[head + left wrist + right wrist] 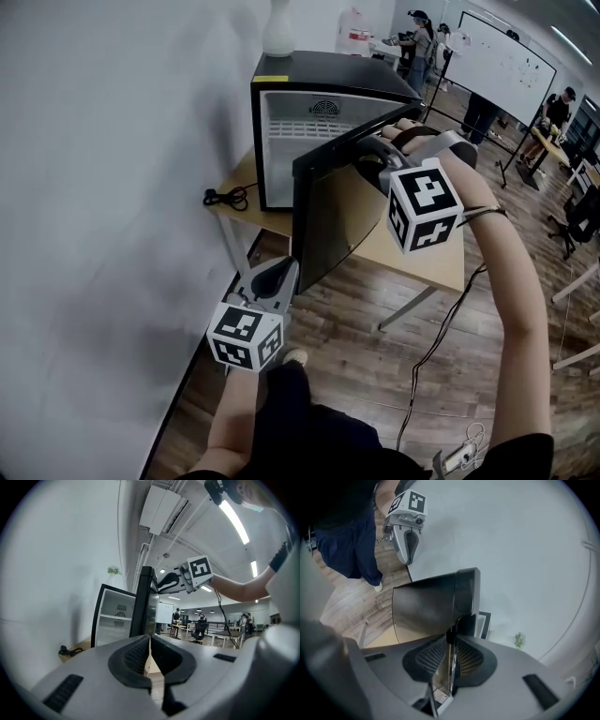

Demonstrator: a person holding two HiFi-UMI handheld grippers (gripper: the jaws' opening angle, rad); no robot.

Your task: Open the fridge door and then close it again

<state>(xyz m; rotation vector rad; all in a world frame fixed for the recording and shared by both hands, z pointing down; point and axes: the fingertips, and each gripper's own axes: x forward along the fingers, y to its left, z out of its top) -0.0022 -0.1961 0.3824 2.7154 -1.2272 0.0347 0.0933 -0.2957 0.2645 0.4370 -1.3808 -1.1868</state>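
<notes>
By the white wall (103, 169), the small black fridge (314, 108) sits on a wooden desk (422, 258) with its door (328, 220) swung open, the right gripper (367, 157) pinching the door's edge, the left gripper (279, 270) closed on nothing nearby; opening looks done, closing is left.

The grey plastic left gripper (279, 272) at the lower left and the grey plastic right gripper (367, 157) in the middle each carry a white cube (246, 336) with black square marks. A thin black cable (439, 339) hangs at the lower right. The person wears dark trousers (300, 427) and a black short sleeve (525, 457).
</notes>
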